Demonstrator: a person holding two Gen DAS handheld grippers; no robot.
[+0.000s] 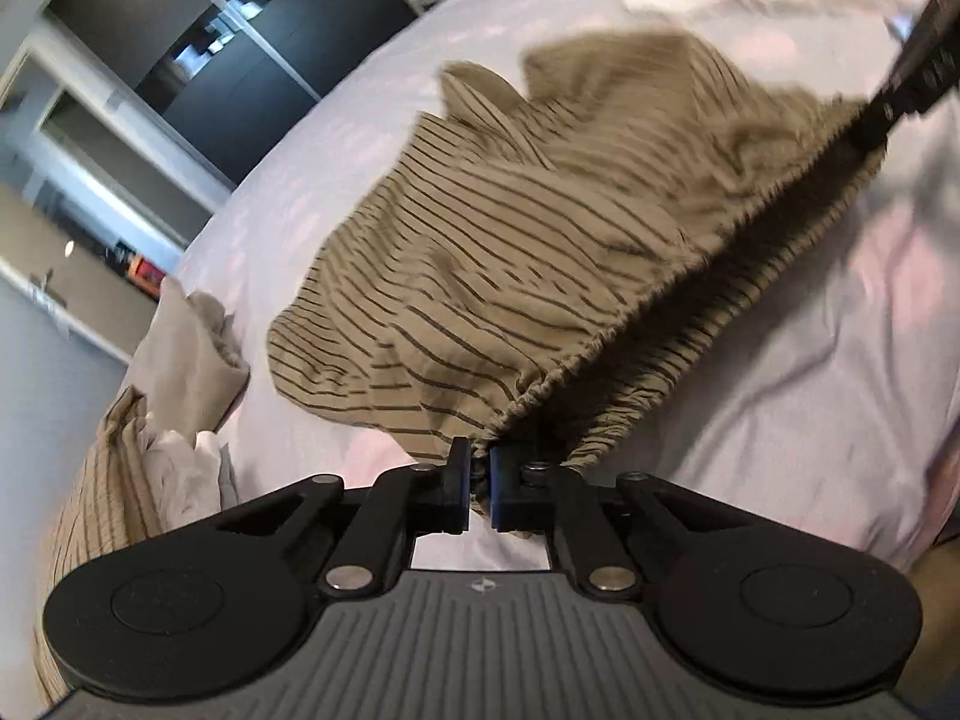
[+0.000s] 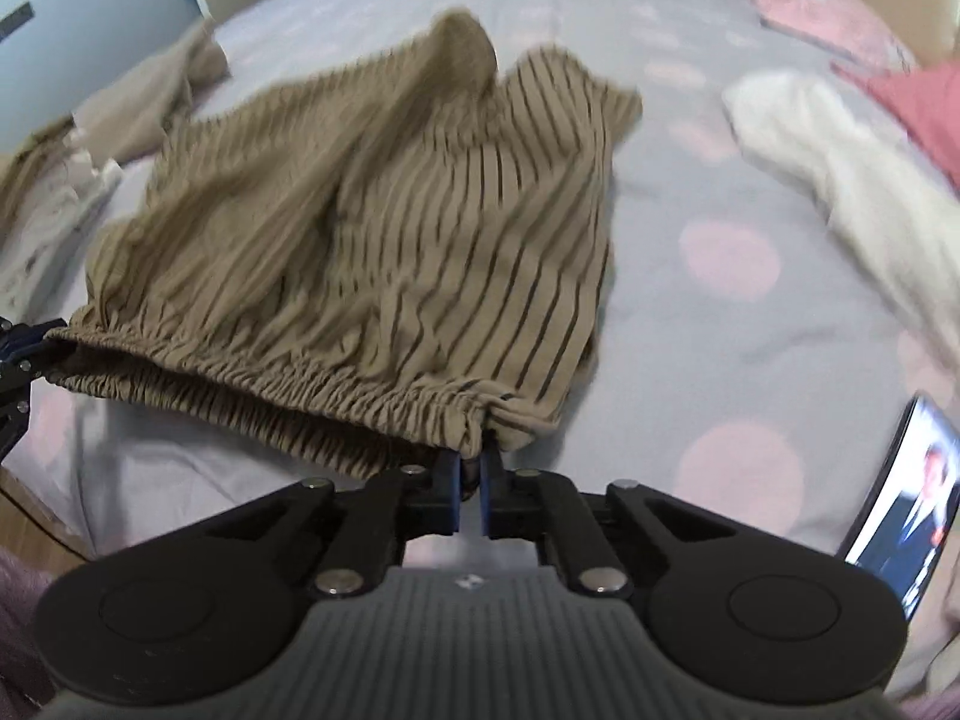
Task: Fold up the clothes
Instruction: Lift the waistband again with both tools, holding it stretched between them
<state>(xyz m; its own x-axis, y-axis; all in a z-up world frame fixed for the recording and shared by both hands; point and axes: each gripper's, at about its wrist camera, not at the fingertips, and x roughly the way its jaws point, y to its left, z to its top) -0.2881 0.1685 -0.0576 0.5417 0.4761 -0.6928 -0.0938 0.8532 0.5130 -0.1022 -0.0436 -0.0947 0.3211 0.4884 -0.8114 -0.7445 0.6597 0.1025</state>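
Tan striped shorts (image 1: 510, 240) (image 2: 384, 240) with an elastic waistband hang stretched between both grippers above the bed. My left gripper (image 1: 479, 468) is shut on one end of the waistband. My right gripper (image 2: 471, 459) is shut on the other end. In the left wrist view the right gripper (image 1: 882, 111) shows at the upper right, pinching the band. In the right wrist view the left gripper (image 2: 18, 348) shows at the left edge. The leg ends trail away from me onto the sheet, blurred.
The bed sheet (image 2: 720, 330) is lilac with pale pink dots. A heap of beige and white clothes (image 1: 174, 396) (image 2: 72, 150) lies on the left. A white garment (image 2: 840, 180) and pink pillows (image 2: 900, 90) lie right. A lit phone screen (image 2: 900, 492) sits near the right edge.
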